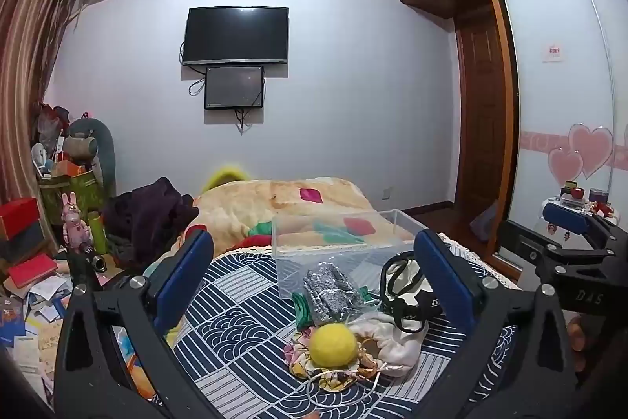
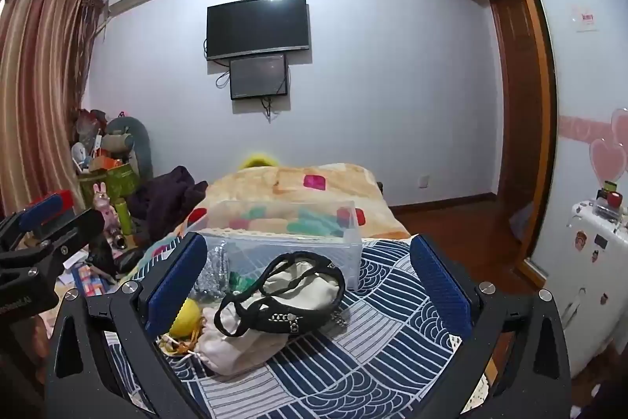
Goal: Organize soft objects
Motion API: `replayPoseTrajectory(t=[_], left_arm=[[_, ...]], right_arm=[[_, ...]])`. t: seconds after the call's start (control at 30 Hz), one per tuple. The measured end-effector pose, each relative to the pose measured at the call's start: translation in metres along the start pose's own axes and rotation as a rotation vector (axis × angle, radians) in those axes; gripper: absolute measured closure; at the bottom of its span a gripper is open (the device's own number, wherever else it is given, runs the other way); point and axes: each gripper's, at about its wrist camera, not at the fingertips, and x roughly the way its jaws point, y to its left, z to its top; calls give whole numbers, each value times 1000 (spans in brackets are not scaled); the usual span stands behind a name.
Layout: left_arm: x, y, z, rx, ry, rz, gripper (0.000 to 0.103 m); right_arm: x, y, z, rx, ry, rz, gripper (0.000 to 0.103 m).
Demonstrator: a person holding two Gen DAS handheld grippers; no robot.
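A blurred yellow object (image 1: 224, 176) shows only its top above the far edge of the orange blanket (image 1: 274, 201), too indistinct to name. In the right wrist view the near left blue pad hides most of the yellow ball (image 2: 187, 317) and part of the grey patterned cloth (image 2: 214, 271). The left gripper (image 2: 47, 222) is cut off by that picture's left edge.

Right gripper (image 2: 310, 285) hangs wide open above the blue patterned bedspread (image 2: 376, 352), nothing between its blue pads (image 2: 439, 281). Just ahead lies a cream bag with black straps (image 2: 290, 297), a yellow ball (image 2: 186, 317) beside it, and the clear plastic box (image 2: 282, 234) sits behind them.
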Motion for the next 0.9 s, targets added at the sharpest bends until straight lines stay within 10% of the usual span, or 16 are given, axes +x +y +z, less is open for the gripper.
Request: replayPoseTrajectory(t=[0.9], left_arm=[[-11,-9,26,50,-19,12,0]], right_arm=[[-11,15,21,-51,-56,-50,0]])
